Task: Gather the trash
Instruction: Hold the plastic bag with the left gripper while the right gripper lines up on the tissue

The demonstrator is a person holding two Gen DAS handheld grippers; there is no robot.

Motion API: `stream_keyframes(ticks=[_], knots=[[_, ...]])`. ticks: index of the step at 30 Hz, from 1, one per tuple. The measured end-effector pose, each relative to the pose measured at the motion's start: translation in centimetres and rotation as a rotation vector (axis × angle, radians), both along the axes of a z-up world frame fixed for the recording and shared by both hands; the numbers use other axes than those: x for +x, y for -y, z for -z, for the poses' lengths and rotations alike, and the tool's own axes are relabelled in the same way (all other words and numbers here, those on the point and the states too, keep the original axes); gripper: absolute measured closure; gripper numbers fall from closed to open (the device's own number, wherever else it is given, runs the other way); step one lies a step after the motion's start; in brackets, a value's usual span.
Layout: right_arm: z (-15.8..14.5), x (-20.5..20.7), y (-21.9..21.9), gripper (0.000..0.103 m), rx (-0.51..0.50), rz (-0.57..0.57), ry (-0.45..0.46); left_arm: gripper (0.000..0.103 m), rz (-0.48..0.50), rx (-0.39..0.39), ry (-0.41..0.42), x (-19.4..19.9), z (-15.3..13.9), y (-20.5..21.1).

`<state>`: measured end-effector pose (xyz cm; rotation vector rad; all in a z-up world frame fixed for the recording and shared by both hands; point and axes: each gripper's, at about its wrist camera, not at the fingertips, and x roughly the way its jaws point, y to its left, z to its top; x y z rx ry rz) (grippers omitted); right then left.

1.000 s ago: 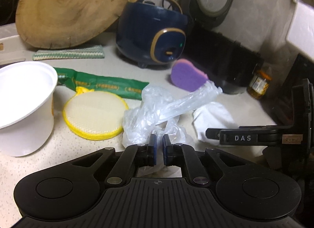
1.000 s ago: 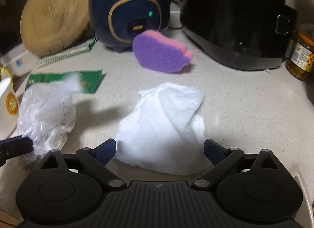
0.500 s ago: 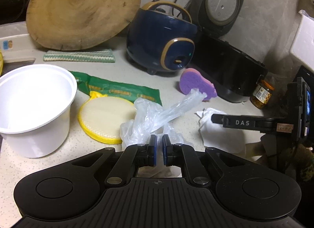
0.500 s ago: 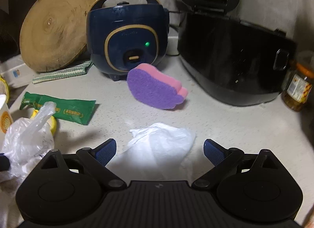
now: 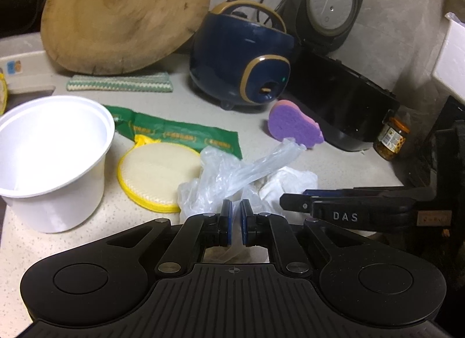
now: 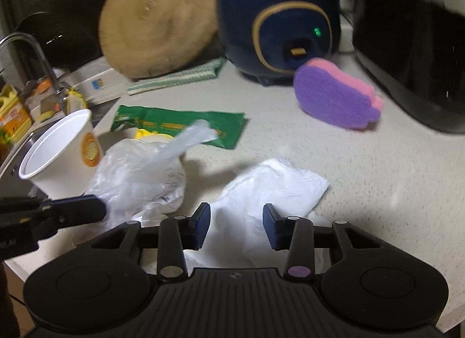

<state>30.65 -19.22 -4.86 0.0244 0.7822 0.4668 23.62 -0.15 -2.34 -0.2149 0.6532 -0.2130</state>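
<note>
Right gripper jaws narrowed from wide spread to partway closed, now straddling white tissue at bottom centre of right wrist view. Right gripper's finger dropped lower right in left wrist view, now overlapping tissue's lower edge.

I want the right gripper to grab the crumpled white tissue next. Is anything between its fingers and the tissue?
Nothing visible blocks it. The right gripper is open, and the white tissue lies directly ahead, partly between the fingers. The clear plastic bag, held by the left gripper, sits off to the left, beside the tissue.
</note>
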Motion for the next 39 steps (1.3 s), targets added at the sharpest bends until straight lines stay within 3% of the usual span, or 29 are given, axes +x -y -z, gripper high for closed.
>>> stream_keyframes(ticks=[3,5,7,14,18,23,26,31,35,39], knots=[[-0.4,-0.7,-0.3,0.058,-0.095,0.001,0.083,0.093,-0.014,-0.007,0.004,-0.4,0.0,-0.2],[-0.5,-0.9,-0.6,0.037,-0.183,0.002,0.151,0.093,-0.029,-0.013,-0.002,-0.6,0.2,-0.5],[-0.6,-0.8,-0.6,0.032,-0.226,0.009,0.191,0.093,-0.045,-0.018,-0.004,-0.7,0.2,-0.8],[0.3,1.2,-0.2,0.032,-0.157,0.030,0.109,0.094,-0.036,-0.036,0.024,-1.4,-0.6,-1.1],[0.4,1.4,-0.5,0.032,-0.140,0.042,0.115,0.092,-0.003,-0.069,0.071,-1.7,-1.8,-0.8],[0.1,1.3,-0.1,0.032,-0.146,0.074,0.139,0.092,0.039,0.082,0.046,-0.1,-2.3,1.0],[-0.6,0.7,0.8,0.032,-0.138,0.091,0.143,0.091,0.062,0.036,-0.012,0.8,-2.0,0.1],[-1.9,-1.4,1.3,0.032,-0.065,-0.010,0.151,0.090,0.014,0.011,-0.069,1.0,-0.6,-0.7],[-0.3,-1.1,-0.1,0.032,-0.110,-0.009,0.125,0.086,0.109,0.105,-0.094,1.1,0.9,1.1],[1.2,-0.1,0.1,0.032,-0.076,0.018,0.042,0.086,0.194,0.225,-0.123,0.9,2.0,3.1]])
